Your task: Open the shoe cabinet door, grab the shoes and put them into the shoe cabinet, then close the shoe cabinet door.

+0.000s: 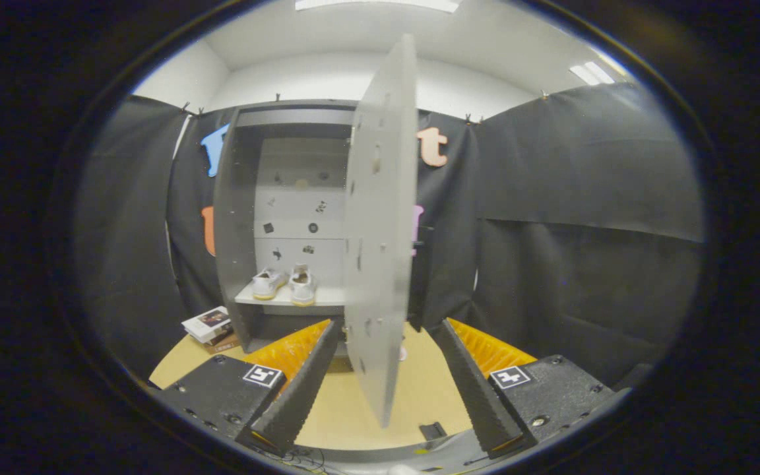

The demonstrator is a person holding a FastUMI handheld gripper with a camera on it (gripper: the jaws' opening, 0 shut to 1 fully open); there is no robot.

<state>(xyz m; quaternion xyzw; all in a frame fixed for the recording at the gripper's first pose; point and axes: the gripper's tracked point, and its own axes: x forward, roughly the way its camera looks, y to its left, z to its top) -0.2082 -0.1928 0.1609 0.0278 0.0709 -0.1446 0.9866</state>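
Shoes (285, 284) already inside the shoe cabinet (231, 218), side by side on the lower shelf (327, 298), toes toward the camera, near the left inner wall. Cabinet door (380, 224) swung wide open, seen nearly edge-on, its free edge pointing toward the camera and reaching down between the two fingers. Gripper (386, 389) spread open, holding nothing; left finger just beside the door's lower edge, right finger well apart from it. Not possible to tell whether the left finger touches the door panel.

To the left of the cabinet, on the pale floor (419, 396), a small stack of books (210, 326), not part of the task.

Judged from this: opening and placing steps done, closing step now in hand. Next move probably calls for bringing one finger against the outer face of the door, on the right side, and pushing it leftward in an arc around the hinge until flat against the cabinet front. Needs a steady, slow push, with the gripper following the curve of the door. Risk: a finger slipping past the thin edge, or the door bouncing back if pushed too fast.
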